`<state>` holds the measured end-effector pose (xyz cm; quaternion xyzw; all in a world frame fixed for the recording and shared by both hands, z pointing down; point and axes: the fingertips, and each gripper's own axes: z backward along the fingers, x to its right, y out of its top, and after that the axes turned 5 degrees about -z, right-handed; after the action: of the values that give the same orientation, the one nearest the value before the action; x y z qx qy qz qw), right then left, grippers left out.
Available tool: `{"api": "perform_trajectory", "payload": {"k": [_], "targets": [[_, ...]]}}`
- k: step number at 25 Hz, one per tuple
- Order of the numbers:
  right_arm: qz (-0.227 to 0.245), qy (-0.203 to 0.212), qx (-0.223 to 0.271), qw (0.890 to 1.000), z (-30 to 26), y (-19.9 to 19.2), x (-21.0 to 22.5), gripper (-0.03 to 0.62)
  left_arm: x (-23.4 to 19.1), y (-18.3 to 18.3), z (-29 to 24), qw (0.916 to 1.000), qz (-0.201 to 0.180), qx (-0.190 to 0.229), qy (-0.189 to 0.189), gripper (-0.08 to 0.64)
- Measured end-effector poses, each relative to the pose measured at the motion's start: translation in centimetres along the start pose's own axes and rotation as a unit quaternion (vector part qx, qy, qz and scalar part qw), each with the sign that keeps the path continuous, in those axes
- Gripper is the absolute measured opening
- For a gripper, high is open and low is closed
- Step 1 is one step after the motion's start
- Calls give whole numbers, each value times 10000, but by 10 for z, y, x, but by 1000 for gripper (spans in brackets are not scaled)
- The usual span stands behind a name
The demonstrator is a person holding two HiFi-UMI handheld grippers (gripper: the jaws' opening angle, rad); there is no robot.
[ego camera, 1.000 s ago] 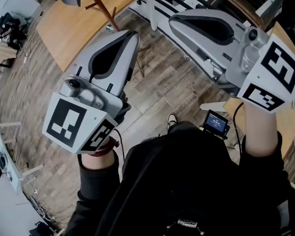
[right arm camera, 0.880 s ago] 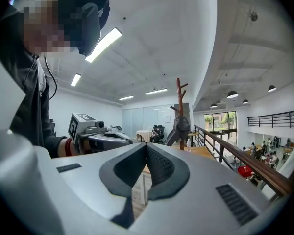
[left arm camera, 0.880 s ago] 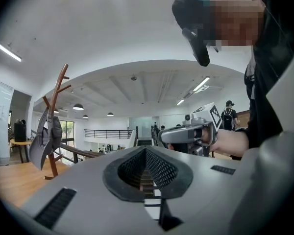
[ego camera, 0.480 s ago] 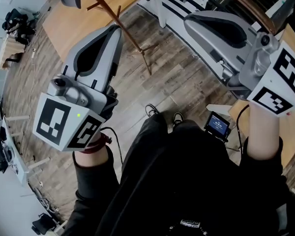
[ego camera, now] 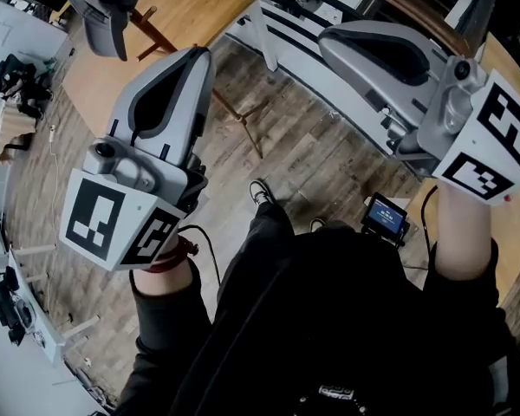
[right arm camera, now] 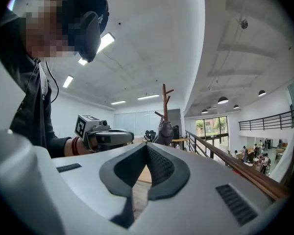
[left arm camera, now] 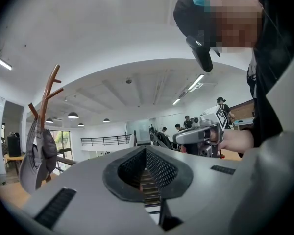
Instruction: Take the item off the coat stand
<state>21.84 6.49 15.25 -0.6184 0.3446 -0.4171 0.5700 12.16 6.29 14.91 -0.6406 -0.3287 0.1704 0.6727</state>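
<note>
Head view: you're on the approach. The left tool and right tool are both closed, empty and held level. The grey item hangs on the coat stand, well ahead of the left tool.

Left gripper view: the ribbed black pads meet. The item droops like soft fabric from a slim brown wooden branch.

Right gripper view: jaws together too, stand well off.

Next move, I'd judge: close in, open one tool.
</note>
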Motion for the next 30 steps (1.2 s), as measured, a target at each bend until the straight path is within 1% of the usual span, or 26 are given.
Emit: {"api": "perform_trajectory", "payload": {"k": [7,13,18,23,27,30], "targets": [[19,-104,-155,9998,-54,12,14,15,-60,2,-6,9995,73,265,-142,0],[82,-88,-159,9998,-113,21,23,17,-112,-8,-4,9989,74,381,-268,0],[129,-113,-246,9995,-160,46,15,17,-155,6,15,9982,78,479,-365,0],[130,-69,-159,9998,-200,31,36,15,-190,-23,9,9981,-21,448,-419,0],[198,-62,-204,9996,-238,40,34,15,-227,-26,21,9981,2,459,-422,0],[212,-84,-231,9995,-255,37,32,15,-243,-37,27,9980,91,489,-391,0]]}}
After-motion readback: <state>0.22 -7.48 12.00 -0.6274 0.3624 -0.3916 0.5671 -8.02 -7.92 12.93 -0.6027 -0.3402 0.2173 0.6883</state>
